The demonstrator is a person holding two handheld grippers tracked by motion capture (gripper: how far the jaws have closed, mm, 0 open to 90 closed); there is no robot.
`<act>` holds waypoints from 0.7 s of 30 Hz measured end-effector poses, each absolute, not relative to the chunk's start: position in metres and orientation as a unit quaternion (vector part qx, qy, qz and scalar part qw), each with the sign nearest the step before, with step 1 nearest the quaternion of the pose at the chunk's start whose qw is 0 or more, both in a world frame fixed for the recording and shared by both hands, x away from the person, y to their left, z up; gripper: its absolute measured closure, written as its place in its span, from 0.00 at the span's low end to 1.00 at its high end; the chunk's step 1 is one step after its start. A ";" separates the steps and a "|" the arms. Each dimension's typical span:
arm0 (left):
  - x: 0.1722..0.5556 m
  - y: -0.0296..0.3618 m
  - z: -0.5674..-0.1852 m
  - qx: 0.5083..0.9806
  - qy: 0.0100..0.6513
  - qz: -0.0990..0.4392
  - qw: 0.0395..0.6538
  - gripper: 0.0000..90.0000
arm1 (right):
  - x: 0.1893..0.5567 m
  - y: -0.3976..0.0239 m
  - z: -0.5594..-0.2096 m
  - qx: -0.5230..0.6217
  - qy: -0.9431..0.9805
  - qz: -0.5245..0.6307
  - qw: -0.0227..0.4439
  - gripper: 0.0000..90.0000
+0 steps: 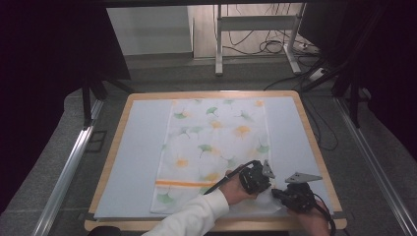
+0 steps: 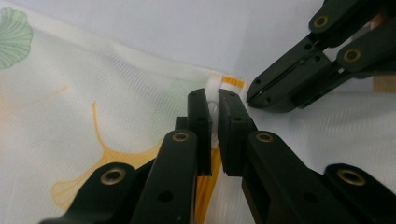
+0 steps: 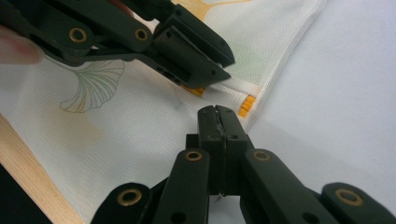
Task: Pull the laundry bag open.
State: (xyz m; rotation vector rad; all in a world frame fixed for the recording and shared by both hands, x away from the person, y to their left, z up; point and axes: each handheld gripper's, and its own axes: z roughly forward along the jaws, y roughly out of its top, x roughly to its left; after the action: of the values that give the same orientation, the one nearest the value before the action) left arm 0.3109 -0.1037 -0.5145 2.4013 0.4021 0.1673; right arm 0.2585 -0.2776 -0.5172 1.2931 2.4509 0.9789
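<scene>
The ginkgo-print cloth (image 1: 216, 147) lies flat on the blue mat (image 1: 137, 157); the left gripper (image 2: 214, 100) pinches a fold at its near right edge; the right gripper (image 3: 218, 112) clamps the fabric just beside; judged, gripping is done, lifting or folding remains.

Cloth (image 1: 216, 142) corner under claws

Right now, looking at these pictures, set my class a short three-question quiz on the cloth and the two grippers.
1. True or false: the left gripper is shut on the cloth.
2. Which colour is the stripe across the cloth: A blue, B orange, C black?
3. The grippers meet at the cloth's near-____ corner in the high view.

Key: 1 true; 2 B; 3 right. The right gripper is shut there too.
</scene>
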 end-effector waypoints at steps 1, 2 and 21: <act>0.311 -0.104 -0.515 0.924 0.155 0.064 0.343 0.94 | 0.259 -0.278 -0.518 0.439 0.829 0.332 0.100 0.99; 0.311 -0.102 -0.514 0.925 0.155 0.064 0.342 0.94 | 0.259 -0.279 -0.518 0.440 0.828 0.334 0.098 0.99; 0.308 -0.084 -0.514 0.925 0.159 0.065 0.338 0.94 | 0.258 -0.279 -0.517 0.435 0.830 0.335 0.098 0.99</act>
State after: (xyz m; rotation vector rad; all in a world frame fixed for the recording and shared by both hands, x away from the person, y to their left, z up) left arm 0.3082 -0.0835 -0.5142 2.4106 0.4154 0.1692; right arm 0.2584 -0.2795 -0.5174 1.2874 2.4574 0.9909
